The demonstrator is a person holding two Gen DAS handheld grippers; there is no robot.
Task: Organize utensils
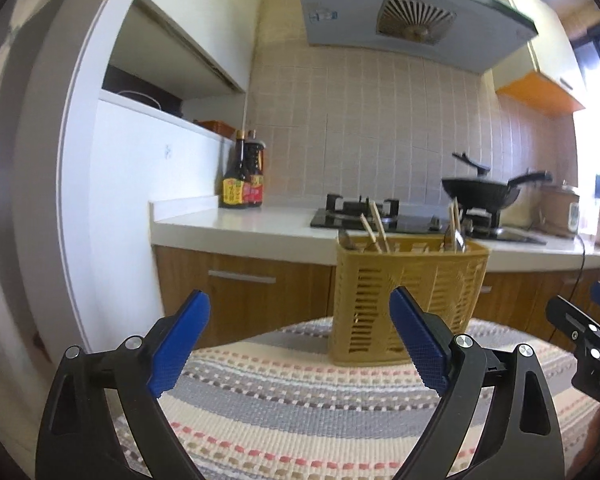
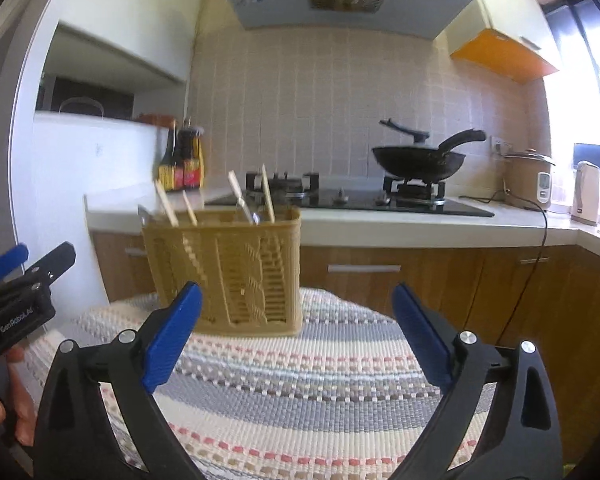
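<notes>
I hold my left gripper [image 1: 300,320] and my right gripper [image 2: 296,312] level over the striped mat [image 1: 300,400], each with its jaws spread wide and nothing between them, so I judge the sorting is close to finished or waiting on the next piece. The yellow basket [image 1: 408,300] stands upright at the far edge of the mat, and chopsticks [image 1: 376,224] lean out of its top beside what look like metal utensils, too blurred to name. I see no loose pieces on the mat. The mat before the basket lies bare, giving both tools room to move; beyond it the floor drops away toward the cabinets [image 2: 420,276].
</notes>
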